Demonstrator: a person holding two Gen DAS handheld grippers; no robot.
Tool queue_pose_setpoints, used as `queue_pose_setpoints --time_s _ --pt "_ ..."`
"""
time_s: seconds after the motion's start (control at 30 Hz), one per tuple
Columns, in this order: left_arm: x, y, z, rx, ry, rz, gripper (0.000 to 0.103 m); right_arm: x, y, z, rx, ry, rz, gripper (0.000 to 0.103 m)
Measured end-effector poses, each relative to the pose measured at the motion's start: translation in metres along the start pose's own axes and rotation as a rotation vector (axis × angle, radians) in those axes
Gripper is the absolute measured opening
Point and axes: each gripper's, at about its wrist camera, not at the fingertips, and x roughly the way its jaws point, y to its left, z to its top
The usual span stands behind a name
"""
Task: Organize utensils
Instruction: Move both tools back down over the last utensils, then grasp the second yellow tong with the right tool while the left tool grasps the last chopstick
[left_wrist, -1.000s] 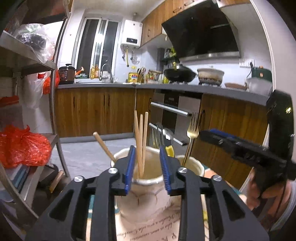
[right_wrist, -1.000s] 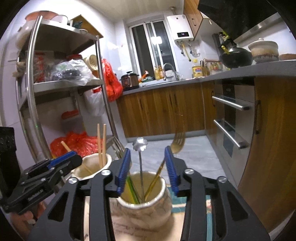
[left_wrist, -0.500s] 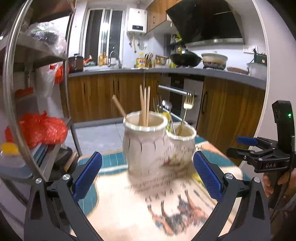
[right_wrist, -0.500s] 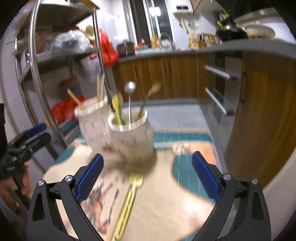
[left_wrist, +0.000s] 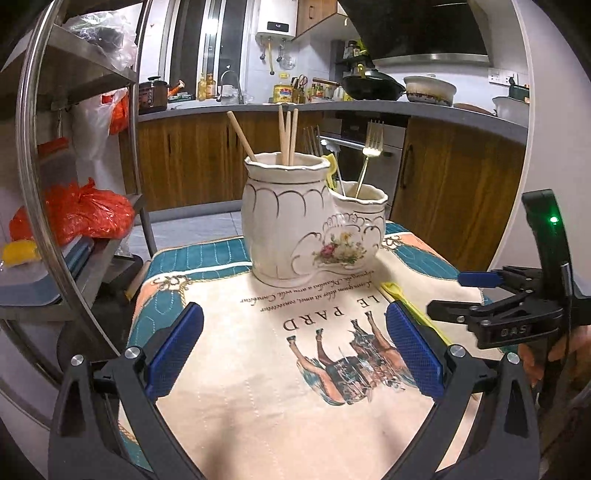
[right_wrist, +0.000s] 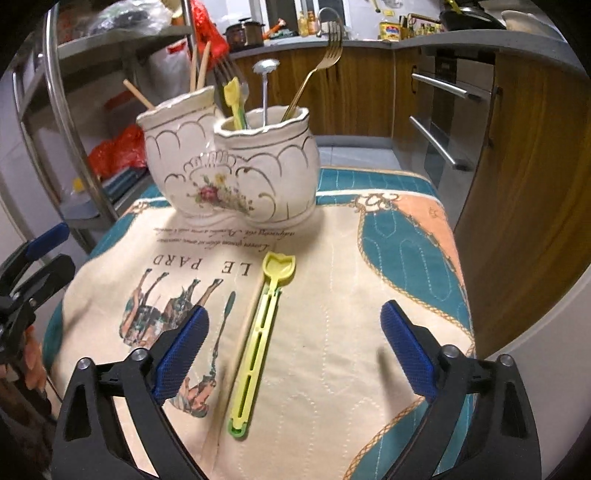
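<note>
A white ceramic double-pot holder (right_wrist: 236, 162) stands near the far edge of the cloth-covered tabletop (right_wrist: 388, 325), its taller pot holding wooden chopsticks (left_wrist: 287, 134) and its lower pot a gold fork (right_wrist: 314, 79), a yellow utensil and a metal spoon. A yellow plastic scoop (right_wrist: 260, 332) lies alone on the cloth in the open middle ground, well clear of the right edge. The left gripper (left_wrist: 291, 349) hangs spread wide and empty over the near cloth, while the right gripper (right_wrist: 293, 345), empty, has just been narrowing slightly, its jaws either side of the scoop's handle without touching it.

Dim warm indoor light, strong fisheye bending, dark corners, slight blur
</note>
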Motion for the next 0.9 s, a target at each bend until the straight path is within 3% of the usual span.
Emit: queue_pose_setpoints --time_s 0.07,0.27,0.4,0.63,0.7,0.73,0.9 --pt "0.001 0.0 -0.001 -0.003 0.002 -0.01 0.097 0.005 0.003 0.002 -0.012 0.025 -0.001 0.063" --pt "0.005 0.0 -0.002 -0.003 0.011 -0.015 0.097 0.016 0.011 -0.001 -0.045 0.104 0.028 0.027" --pt "0.008 0.001 -0.003 -0.01 0.019 -0.022 0.097 0.019 0.009 0.002 -0.069 0.123 -0.014 0.024" --pt "0.013 -0.009 -0.003 0.017 0.044 -0.029 0.097 0.035 0.007 0.015 -0.056 0.138 -0.003 0.024" --pt "0.014 -0.013 -0.002 0.029 0.053 -0.031 0.097 0.036 0.003 0.017 -0.039 0.136 0.017 0.017" --pt "0.014 -0.015 -0.002 0.032 0.056 -0.031 0.097 0.034 -0.001 0.016 -0.024 0.132 0.037 0.011" --pt "0.024 -0.035 0.0 0.044 0.109 -0.033 0.097 0.011 -0.016 0.013 -0.007 0.045 0.06 0.011"
